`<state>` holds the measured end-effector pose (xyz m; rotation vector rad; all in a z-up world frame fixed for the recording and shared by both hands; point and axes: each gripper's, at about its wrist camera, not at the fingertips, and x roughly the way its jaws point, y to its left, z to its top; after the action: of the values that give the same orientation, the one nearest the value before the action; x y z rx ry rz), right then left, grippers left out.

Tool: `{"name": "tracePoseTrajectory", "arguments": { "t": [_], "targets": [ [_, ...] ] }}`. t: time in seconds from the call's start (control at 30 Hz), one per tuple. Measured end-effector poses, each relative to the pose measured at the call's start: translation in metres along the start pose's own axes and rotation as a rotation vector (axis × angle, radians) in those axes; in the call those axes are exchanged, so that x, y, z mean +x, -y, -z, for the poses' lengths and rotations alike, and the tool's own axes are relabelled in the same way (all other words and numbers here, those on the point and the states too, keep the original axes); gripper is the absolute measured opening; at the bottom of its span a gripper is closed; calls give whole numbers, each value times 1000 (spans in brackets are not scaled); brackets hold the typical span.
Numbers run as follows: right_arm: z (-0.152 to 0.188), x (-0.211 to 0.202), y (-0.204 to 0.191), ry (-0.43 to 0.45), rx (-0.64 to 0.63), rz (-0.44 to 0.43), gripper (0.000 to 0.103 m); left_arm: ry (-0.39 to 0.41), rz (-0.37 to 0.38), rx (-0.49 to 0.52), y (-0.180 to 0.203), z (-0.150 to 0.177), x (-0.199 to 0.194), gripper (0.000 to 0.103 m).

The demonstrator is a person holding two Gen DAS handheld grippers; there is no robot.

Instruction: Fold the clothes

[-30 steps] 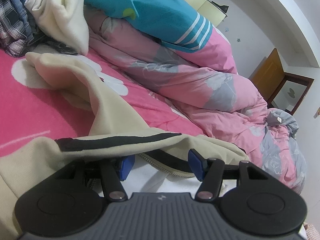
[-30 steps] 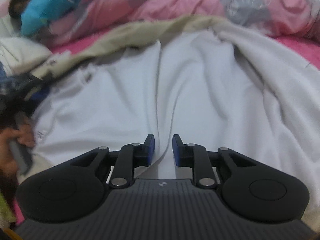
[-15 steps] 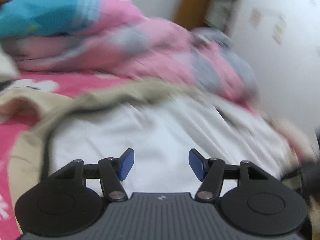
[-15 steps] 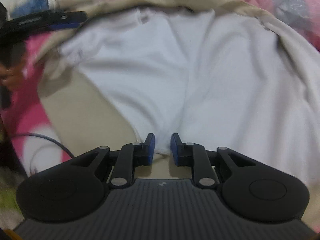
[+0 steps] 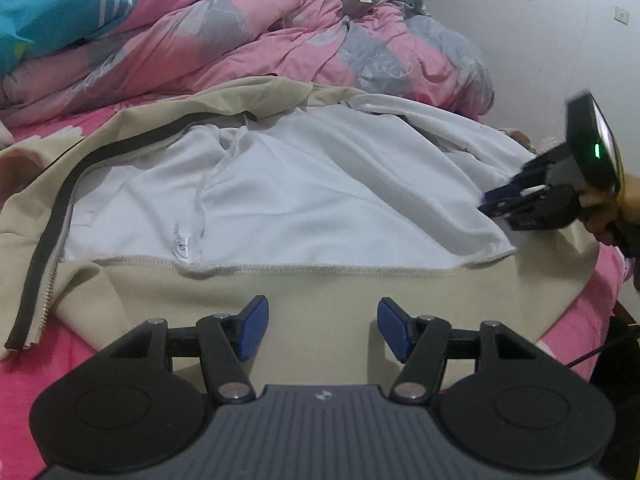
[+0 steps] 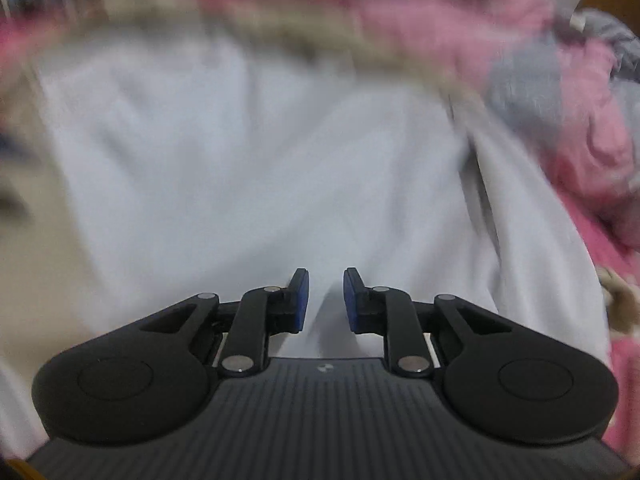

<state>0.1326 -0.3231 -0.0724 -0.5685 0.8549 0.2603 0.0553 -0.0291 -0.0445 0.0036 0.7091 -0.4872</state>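
Beige fleece with a white lining, a zip-up jacket (image 5: 304,184), lay opened out on the pink bedsheet (image 5: 48,364), lining upward, directly ahead of the left gripper (image 5: 318,326). That gripper's blue pads stood wide apart above the beige hem band, with nothing between them; contact with the cloth could not be confirmed. The dark zipper (image 5: 60,216) ran ahead and to the left of it. A stitched seam crossed just beyond the fingertips, and a small white label (image 5: 182,240) hung at that seam, ahead and slightly left.

Far to its right, the right gripper (image 5: 508,198) was seen at the jacket's edge, held in a person's hand (image 5: 612,208). In the right wrist view, which was heavily blurred, its pads (image 6: 299,300) stood a narrow gap apart with white lining showing in the gap; whether cloth was actually pinched could not be told. A crumpled pink and grey quilt (image 5: 280,40) lay beyond the jacket, with a teal striped garment (image 5: 60,4) at far left.
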Motion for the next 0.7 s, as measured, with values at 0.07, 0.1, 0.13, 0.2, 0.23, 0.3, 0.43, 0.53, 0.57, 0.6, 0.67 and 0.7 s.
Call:
{"name": "tracePoseTrajectory", "arguments": {
  "t": [0.07,0.1,0.13,0.2,0.23,0.3,0.43,0.53,0.57,0.6,0.67,0.7],
  "targets": [
    [24,0,24,-7,-21,84,16,-2,0,2,0,1,1,62],
    [31,-6,44,-12,60,70,16,-4,3,4,0,1,1,62],
    [36,-10,59,-26,124,82,15,-5,7,7,0,1,2,62],
    [37,-7,70,-82,93,200,0,-10,12,8,0,0,2,63],
    [35,-6,71,-96,66,226,0,-12,14,9,-1,-1,2,63],
    [18,-11,69,-85,99,217,0,-14,20,6,-2,0,0,63],
    [-34,-22,46,76,69,135,0,-10,35,-22,-5,-5,-6,63],
    [-69,-1,30,160,10,32,0,20,22,-14,-4,-12,-9,63],
    [-78,13,25,168,-20,15,0,37,16,-5,-3,-14,-9,63],
    [-87,27,21,171,-50,2,0,54,15,1,-3,-16,-9,63],
    [-87,63,24,80,-100,44,0,69,26,1,-5,-18,-5,63],
    [-80,79,31,19,-114,116,0,64,34,0,-7,-19,-3,63]
  ]
}}
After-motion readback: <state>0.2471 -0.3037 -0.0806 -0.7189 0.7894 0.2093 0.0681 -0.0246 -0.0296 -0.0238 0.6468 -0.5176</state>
